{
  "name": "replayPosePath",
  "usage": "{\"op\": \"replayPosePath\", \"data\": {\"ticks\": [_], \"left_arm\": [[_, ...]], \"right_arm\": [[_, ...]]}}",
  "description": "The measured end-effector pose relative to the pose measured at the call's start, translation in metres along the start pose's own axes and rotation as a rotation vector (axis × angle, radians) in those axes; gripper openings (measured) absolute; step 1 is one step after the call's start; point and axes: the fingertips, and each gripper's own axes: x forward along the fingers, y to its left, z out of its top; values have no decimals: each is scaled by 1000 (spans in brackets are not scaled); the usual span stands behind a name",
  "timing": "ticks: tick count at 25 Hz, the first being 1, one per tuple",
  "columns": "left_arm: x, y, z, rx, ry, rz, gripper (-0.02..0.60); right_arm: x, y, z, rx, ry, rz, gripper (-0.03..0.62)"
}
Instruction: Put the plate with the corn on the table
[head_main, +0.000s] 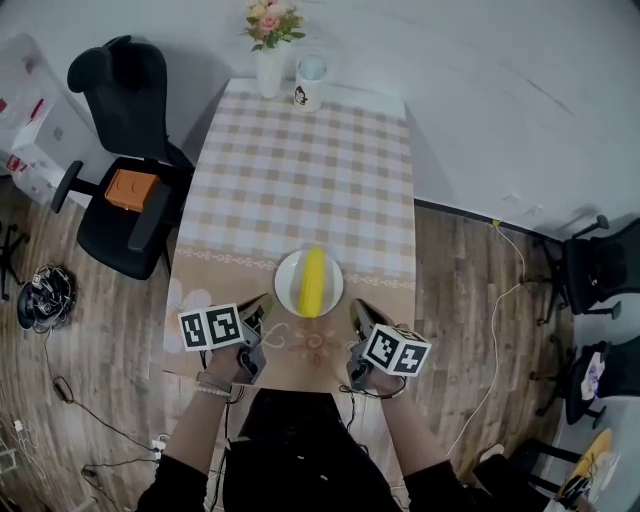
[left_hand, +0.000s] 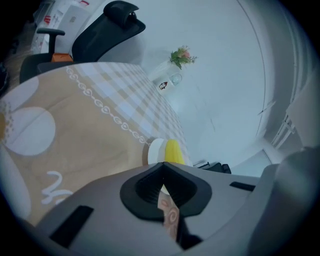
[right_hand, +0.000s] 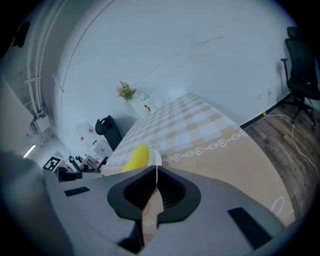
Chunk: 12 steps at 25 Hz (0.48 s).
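Left tool (head_main: 262, 308) hangs low over the near end of the counter (head_main: 300, 190), and in its own view we see its jaws clenched on nothing, their tips meeting. That view catches only a sliver of the plate (left_hand: 155, 150) and one end of the corn (left_hand: 173, 151) over the jaws, with the office chair (left_hand: 107, 25) up at the left.

From the head view we get the whole picture. The plate (head_main: 286, 272) rests on the counter's tan border, just beyond and between the two tools and touching neither. The corn (head_main: 313, 281) lies on it with its long axis running away from us, along the counter's length toward the vase of flowers (head_main: 270, 60) at the far end.

To the right, the right tool (head_main: 360, 312) is likewise clenched and empty, tips together in its own view, which shows the corn's end at the left of the plate.
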Motion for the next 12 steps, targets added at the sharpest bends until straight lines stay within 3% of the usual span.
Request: {"op": "replayPosePath", "data": {"ticks": [6, 12], "left_arm": [[-21, -18, 13, 177, -77, 27, 12], [-40, -54, 24, 414, -149, 30, 12]], "right_arm": [[-20, 12, 12, -41, -57, 3, 43], [-41, 27, 29, -147, -112, 3, 43]]}}
